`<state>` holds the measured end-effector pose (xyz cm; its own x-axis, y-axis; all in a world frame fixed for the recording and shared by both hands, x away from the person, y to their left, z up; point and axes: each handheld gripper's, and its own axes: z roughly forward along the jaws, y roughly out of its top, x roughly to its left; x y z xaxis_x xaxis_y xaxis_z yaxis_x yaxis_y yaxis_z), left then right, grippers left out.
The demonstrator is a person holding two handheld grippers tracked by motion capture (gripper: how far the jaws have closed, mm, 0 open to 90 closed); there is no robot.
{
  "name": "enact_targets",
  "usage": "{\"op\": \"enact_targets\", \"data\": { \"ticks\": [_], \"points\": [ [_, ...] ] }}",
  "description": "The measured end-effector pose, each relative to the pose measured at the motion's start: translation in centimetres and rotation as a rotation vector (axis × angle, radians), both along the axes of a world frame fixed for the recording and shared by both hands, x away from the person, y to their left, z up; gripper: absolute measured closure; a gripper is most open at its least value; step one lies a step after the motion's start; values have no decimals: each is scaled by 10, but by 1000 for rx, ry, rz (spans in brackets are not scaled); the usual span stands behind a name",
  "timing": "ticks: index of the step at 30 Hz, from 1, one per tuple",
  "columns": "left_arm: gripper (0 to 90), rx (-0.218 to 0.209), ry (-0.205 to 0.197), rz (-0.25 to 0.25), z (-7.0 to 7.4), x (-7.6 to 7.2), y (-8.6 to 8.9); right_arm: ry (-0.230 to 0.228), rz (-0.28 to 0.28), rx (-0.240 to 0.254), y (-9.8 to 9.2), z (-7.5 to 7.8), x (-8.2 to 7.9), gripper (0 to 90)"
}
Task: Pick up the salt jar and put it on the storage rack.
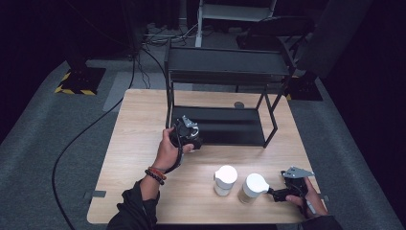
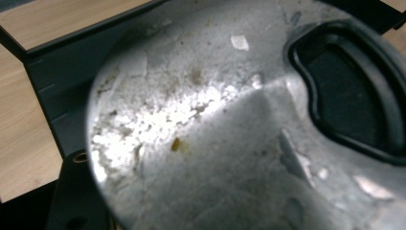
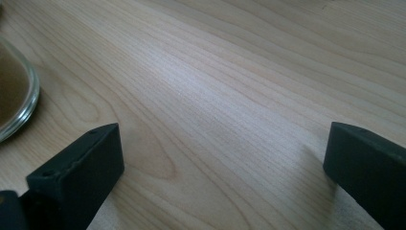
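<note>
My left gripper (image 1: 189, 138) is held by the front left corner of the black rack's lower shelf (image 1: 230, 125), shut on a jar of which a white bit (image 1: 193, 149) peeks out below it. The left gripper view looks straight onto that jar's scuffed, greyish-white round lid (image 2: 210, 139), with a dark oval opening (image 2: 349, 91) at its right. My right gripper (image 1: 274, 193) rests at the table's front right, open, its jaws (image 3: 220, 163) wide apart over bare wood. Just left of it stands a glass jar (image 1: 252, 188) (image 3: 13, 98) with a white lid and pale brown contents.
A second white-lidded jar (image 1: 225, 180) stands left of the first near the front edge. The black two-level metal rack (image 1: 225, 64) takes up the back half of the wooden table (image 1: 139, 124). A small grey disc (image 1: 238, 104) lies behind the lower shelf.
</note>
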<state>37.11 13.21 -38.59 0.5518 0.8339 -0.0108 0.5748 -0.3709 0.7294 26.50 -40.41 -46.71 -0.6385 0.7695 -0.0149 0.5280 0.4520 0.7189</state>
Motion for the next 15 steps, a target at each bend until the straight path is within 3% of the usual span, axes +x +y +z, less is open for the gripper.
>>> {"op": "enact_targets", "data": {
  "ticks": [15],
  "points": [
    [301,17,5,12,11,20,-12,0,0,0,0,0,0,0]
  ]
}}
